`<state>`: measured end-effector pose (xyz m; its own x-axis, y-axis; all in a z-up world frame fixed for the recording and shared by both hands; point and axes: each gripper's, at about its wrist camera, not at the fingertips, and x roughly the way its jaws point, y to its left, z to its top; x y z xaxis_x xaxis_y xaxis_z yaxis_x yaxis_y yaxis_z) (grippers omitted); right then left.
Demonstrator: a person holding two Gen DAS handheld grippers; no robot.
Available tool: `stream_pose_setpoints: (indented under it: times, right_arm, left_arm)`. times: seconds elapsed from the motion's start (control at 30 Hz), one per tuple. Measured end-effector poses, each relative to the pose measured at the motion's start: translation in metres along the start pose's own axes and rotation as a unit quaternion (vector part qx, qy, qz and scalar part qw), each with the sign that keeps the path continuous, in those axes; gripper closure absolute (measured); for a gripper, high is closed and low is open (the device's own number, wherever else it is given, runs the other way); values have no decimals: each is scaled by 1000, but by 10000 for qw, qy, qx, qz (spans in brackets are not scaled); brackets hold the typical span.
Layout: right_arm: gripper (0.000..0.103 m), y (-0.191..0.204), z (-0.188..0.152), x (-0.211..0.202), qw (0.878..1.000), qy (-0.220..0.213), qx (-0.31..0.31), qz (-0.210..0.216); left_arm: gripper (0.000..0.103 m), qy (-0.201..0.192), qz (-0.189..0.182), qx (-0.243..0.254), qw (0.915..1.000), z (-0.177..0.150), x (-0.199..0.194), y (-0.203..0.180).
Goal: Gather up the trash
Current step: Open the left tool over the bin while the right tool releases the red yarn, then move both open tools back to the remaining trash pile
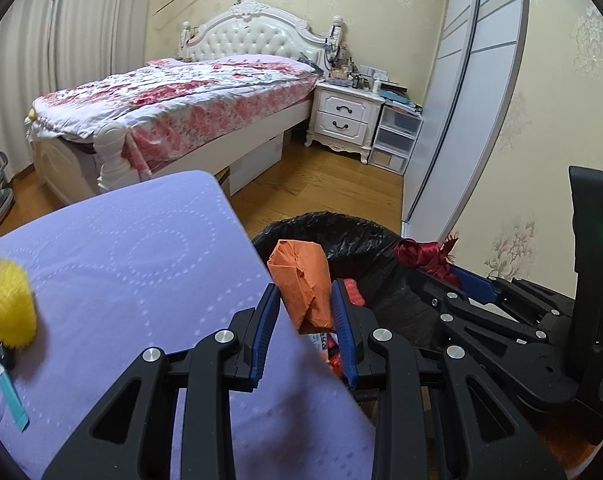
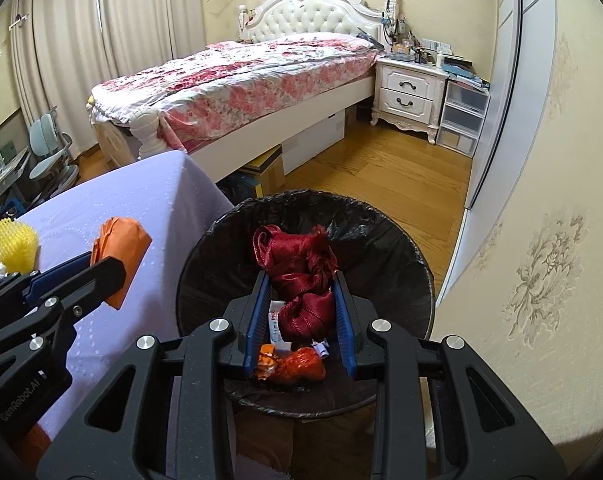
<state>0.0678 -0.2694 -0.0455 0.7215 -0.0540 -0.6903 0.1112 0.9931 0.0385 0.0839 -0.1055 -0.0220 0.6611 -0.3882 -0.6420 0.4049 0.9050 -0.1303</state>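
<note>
My left gripper (image 1: pixel 305 292) is shut on a crumpled orange paper (image 1: pixel 303 280), held at the lilac table's edge beside the bin; it also shows in the right wrist view (image 2: pixel 119 252). My right gripper (image 2: pixel 301 280) is shut on a bunched dark red ribbon (image 2: pixel 301 276), held over the open mouth of the black-lined trash bin (image 2: pixel 205 240). Orange and white scraps (image 2: pixel 297 366) lie in the bin's bottom. The bin (image 1: pixel 349 236) and ribbon (image 1: pixel 421 256) show in the left wrist view too.
A lilac-covered table (image 1: pixel 121 260) carries a yellow spiky brush (image 1: pixel 7 304) and a teal strip (image 1: pixel 11 400) at its left. Beyond lie wood floor (image 2: pixel 381 172), a bed (image 2: pixel 241 80), a white nightstand (image 2: pixel 409 92) and a wardrobe (image 2: pixel 501 100) on the right.
</note>
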Motion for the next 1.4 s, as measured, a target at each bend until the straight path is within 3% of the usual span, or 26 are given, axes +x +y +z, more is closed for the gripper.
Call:
stream_pose_setpoints:
  times: [0.6, 0.67, 0.77, 0.9, 1.07, 1.4]
  right_arm:
    - [72, -28, 10, 35, 9996, 137, 217, -106]
    - [71, -30, 9, 37, 9995, 143, 249, -120]
    - [62, -31, 8, 38, 9994, 132, 274, -165]
    - [59, -35, 7, 39, 9991, 135, 326, -224]
    - [53, -35, 4, 36, 9987, 148, 383, -289]
    - [46, -7, -5, 12, 9996, 82, 249, -71]
  left_arm:
    - [72, 299, -36, 22, 9995, 15, 41, -14]
    - [68, 315, -42, 35, 9995, 14, 42, -15]
    - [54, 286, -19, 25, 9996, 15, 41, -15]
    - [37, 201, 23, -119, 9997, 14, 36, -11]
    - [31, 150, 169, -209, 9995, 12, 29, -5]
    - [31, 115, 728, -313, 9968, -8, 0, 21]
